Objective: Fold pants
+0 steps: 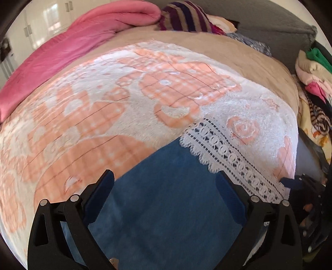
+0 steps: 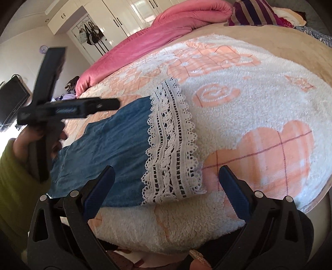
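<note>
The left gripper has its two blue-padded fingers spread wide, with nothing held between them. Directly between and below those fingers lies the blue denim of the pants, spread flat. Ahead of the right-hand finger, the white lace hem of the pant leg runs diagonally across the bed. Beyond the fingertips stretches the fluffy white and peach blanket, then a tan cover, and at the far edge a rolled pink quilt and a striped pillow. A heap of clothes sits off to the far right.

The right gripper is likewise wide open and empty. Its left-hand finger hangs over the denim near the leg's lower edge, and the lace hem lies just ahead, between the two fingers; the right-hand finger is over a peach heart on the blanket. Far to the left of these fingers, a hand in a green sleeve grips the handle of the left gripper, which hovers above the pants. White wardrobes stand in the background.
</note>
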{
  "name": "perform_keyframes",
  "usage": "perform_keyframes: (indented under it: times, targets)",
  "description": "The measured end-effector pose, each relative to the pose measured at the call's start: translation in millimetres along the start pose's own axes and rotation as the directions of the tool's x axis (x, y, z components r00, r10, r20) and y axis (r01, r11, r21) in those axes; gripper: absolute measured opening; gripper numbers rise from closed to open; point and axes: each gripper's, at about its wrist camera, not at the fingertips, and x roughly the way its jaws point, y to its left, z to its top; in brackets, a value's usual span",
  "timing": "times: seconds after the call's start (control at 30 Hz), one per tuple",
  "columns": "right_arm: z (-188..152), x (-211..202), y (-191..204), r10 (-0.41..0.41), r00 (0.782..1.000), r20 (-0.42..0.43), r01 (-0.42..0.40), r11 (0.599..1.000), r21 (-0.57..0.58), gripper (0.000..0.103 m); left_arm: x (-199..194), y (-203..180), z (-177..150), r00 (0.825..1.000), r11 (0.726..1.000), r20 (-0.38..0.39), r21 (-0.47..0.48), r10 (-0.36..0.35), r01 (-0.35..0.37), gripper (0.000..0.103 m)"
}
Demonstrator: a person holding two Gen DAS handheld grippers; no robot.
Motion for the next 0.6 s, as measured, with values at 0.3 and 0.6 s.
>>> perform_keyframes:
  times: [0.3,0.6]
  targets:
    - [0.1,9.1,-2.3,0.014,1.0,-0.027,-0.013,1.0,0.014,0.094,44.4,4.1,34.8,0.988,0.988,-0.027,0.015,-0.155,0.155,0.098]
    - [-0.5,10.6,-2.5,0.051,0.999,-0.013,-0.051,0.999,0.012,0.056,73.3,3.5,30.5,0.958,0.961,-0.086,0.024,-0.272,0.275,0.069]
